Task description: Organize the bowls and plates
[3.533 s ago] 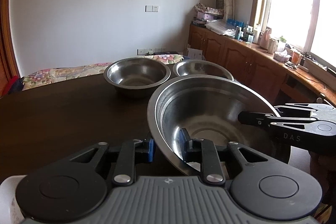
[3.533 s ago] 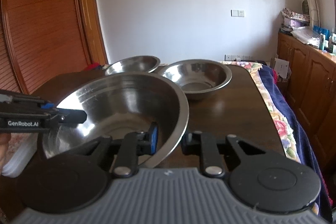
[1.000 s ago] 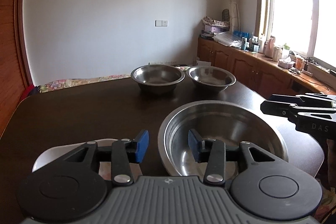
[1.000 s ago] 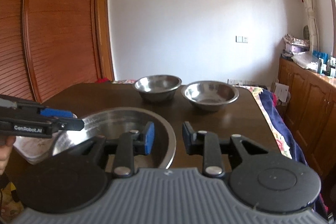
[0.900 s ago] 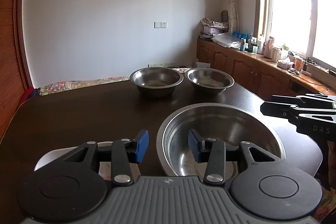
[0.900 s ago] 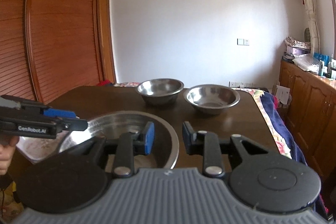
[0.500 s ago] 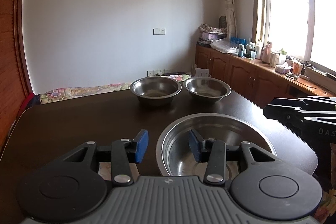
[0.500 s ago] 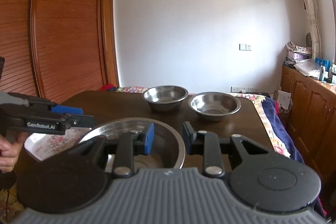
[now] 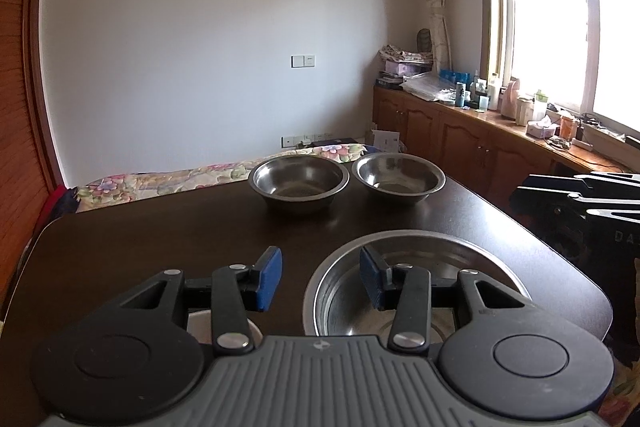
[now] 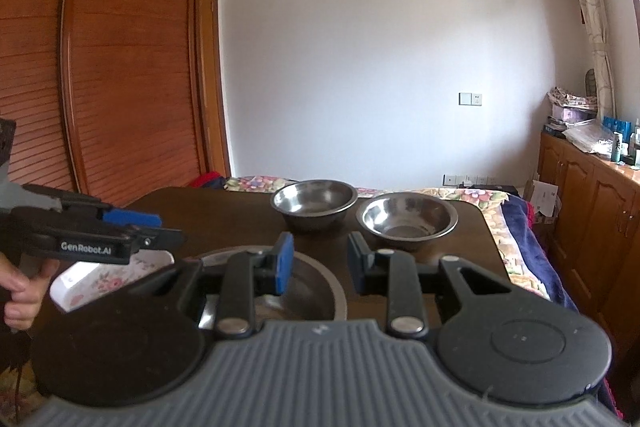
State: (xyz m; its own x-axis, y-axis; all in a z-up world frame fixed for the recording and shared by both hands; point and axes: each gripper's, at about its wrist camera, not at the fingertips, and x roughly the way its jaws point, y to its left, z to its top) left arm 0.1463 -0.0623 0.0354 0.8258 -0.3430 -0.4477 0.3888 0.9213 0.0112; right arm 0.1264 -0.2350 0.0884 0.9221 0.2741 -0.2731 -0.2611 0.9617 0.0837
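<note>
A large steel bowl [image 9: 432, 247] rests on the dark table [image 9: 160, 247] near its front edge; it also shows in the right wrist view [image 10: 316, 291]. Two smaller steel bowls stand side by side at the far end: one on the left [image 9: 298, 181] [image 10: 314, 203], one on the right [image 9: 400, 177] [image 10: 408, 217]. A white floral plate [image 10: 104, 279] lies left of the large bowl. My left gripper [image 9: 320, 279] is open and empty, raised over the large bowl's left rim. My right gripper [image 10: 320, 263] is open and empty above its right rim.
A bed with a floral cover [image 9: 160, 179] lies beyond the table's far edge. Wooden cabinets with clutter [image 9: 480, 135] run along the right wall under the window. A wooden wardrobe [image 10: 100, 67] stands at the left.
Both grippers let go of the large bowl, which now rests on the table. Both have since lifted and drawn back from it, open.
</note>
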